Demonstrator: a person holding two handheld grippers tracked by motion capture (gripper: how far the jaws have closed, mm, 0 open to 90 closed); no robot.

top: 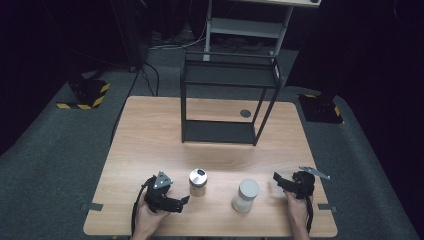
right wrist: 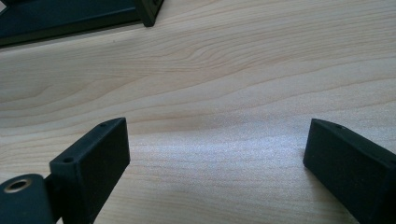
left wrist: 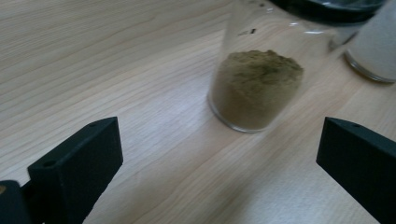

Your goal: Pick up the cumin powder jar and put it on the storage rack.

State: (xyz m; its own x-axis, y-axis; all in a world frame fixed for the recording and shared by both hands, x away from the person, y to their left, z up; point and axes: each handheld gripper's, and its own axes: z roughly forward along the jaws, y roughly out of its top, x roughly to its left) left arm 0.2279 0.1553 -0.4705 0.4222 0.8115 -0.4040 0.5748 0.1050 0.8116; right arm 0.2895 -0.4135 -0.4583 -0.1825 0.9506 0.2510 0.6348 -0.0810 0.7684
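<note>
A clear glass jar with a silver metal lid [top: 198,181] stands upright on the near half of the pale wood-grain desk [top: 150,130], at about 7 o'clock from the desk's centre. In the left gripper view the jar [left wrist: 254,88] holds a mound of olive-brown powder in its lower part; its lid is cut off by the top edge there. At 3 o'clock from it, apart from it, stands a white jar with a white lid [top: 246,195], of which the left gripper view catches just a blurred white wall and glassy base [left wrist: 373,46].

The left gripper [top: 186,201], black and blocky with a grey three-cornered plate, rests in a hand at 8 o'clock from the brown-powder jar, pointing toward 3 o'clock. Its fingers [left wrist: 84,163] are spread wide with nothing between them, the jar just ahead of the gap. The right gripper [top: 276,178] lies at 3 o'clock from the white jar, pointing toward 10 o'clock; its fingers [right wrist: 93,158] also stand wide apart, with bare wood grain between them.

At 12 o'clock, on the desk's far half, stands a black metal two-tier shelf frame [top: 227,97], its base corner showing in the right gripper view [right wrist: 70,16]. Bare desk lies between the frame and the jars. Around the desk is dark grey carpet [top: 45,165]; beyond it the room is too dark to make out.
</note>
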